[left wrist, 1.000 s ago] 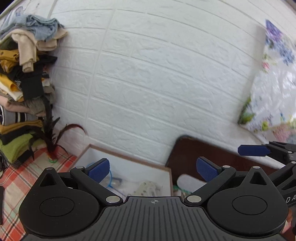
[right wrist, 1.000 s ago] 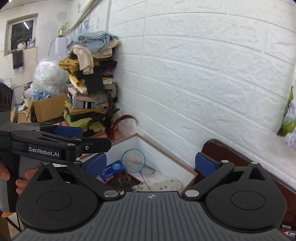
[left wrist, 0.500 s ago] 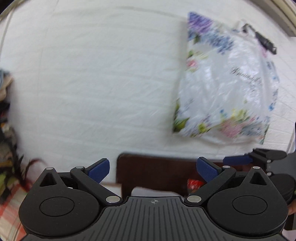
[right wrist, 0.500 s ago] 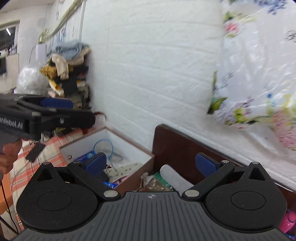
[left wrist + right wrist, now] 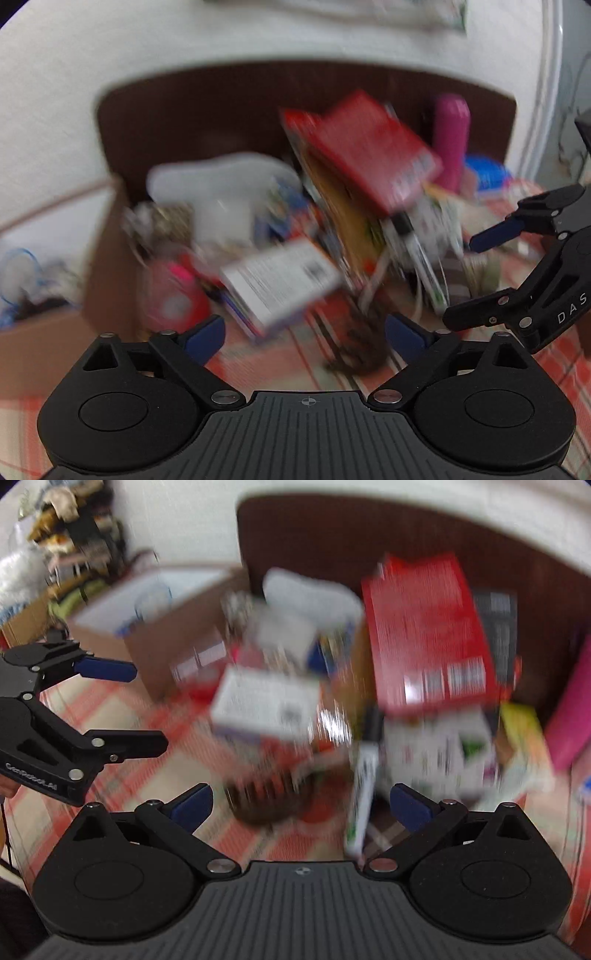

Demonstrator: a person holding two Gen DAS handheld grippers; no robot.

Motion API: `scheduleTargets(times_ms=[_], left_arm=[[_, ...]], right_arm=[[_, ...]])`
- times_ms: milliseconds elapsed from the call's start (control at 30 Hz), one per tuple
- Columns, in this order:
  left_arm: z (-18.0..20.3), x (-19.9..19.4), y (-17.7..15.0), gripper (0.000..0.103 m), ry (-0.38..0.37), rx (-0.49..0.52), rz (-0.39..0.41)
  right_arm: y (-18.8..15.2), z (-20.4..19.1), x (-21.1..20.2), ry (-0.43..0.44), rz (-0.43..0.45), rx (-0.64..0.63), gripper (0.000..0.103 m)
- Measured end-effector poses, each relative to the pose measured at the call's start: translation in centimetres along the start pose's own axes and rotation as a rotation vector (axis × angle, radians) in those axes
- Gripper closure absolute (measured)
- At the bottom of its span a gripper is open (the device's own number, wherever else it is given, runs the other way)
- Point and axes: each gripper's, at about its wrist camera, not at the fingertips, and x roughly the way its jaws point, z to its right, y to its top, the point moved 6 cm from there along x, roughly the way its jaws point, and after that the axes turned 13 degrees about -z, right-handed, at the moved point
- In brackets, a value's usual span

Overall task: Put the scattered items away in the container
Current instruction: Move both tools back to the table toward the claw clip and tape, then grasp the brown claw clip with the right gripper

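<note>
The frames are blurred by motion. A pile of scattered items lies on a red plaid cloth: a red box, a white barcoded box, a pink bottle and a dark brown item. The cardboard container stands left of the pile. My left gripper hangs over the pile's near edge, its jaws wide but closing, gripping nothing. My right gripper is open beside it, to the right, holding nothing.
A dark brown board stands upright against the white wall behind the pile. A white plastic piece and a blue lid-like thing lie among the items. Stacked clothes rise at the far left. A person's hand holds each gripper.
Both views swung from the white wall and hanging floral bag down onto the pile. Both grippers dropped toward the items. The left jaws stand slightly narrower.
</note>
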Motion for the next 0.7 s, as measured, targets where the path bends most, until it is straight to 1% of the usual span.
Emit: scheduleTargets(times_ms=[67,167,233,300,400,433,467,500,533,600,633,667,700], left_arm=[[1.3,2.5,-0.7,0.016,-0.028,0.018,-0.048],[2.4,4.9,-1.2,0.017,-0.041,0.029,-0.079],[2.6,5.7,-0.9,0.016,-0.033,0.037,-0.082],[2.9,6.3,-0.6,0.017,-0.035,0.039,-0.093],[3.1,7.5,-0.4,0.02,-0.044,0.038,-0.115],[3.1,7.9,-0.5,0.022,-0.041,0.037,-0.122],[3.1,8.2,-0.6,0.028,-0.037,0.035,-0.133],[3.0,8.4,-0.7,0.032,-0.034,0.035,-0.138],[2.9,8.4,-0.8,0.038,-0.033,0.037,-0.132],[2.8,8.1,-1.0,0.042,-0.046,0.044,-0.13],[2.7,7.9,-1.1,0.05,-0.055,0.043,-0.13],[2.7,7.7,-1.1,0.067,-0.069,0.043,-0.13],[2.7,7.6,-1.1,0.079,-0.095,0.041,-0.132]], right_arm=[[-2.1,0.8,1.7,0.006,-0.04,0.041,0.006],[-4.1,1.6,3.1,0.01,-0.056,0.086,0.008],[-4.6,1.9,3.4,0.007,-0.041,0.094,0.009],[-4.8,2.2,3.6,0.006,-0.028,0.097,0.011],[-4.5,2.7,4.0,0.019,-0.027,0.107,0.018],[-4.5,2.8,4.2,0.021,-0.03,0.111,0.024],[-4.5,2.8,4.5,0.02,-0.034,0.114,0.031],[-4.6,2.8,4.6,0.014,-0.038,0.117,0.037],[-4.7,2.8,4.8,0.009,-0.041,0.119,0.049],[-4.9,2.6,4.7,0.015,-0.037,0.12,0.051],[-5.0,2.4,4.5,0.02,-0.033,0.119,0.051],[-5.1,2.1,4.5,0.025,-0.031,0.114,0.051],[-5.3,1.9,4.4,0.03,-0.03,0.109,0.051]])
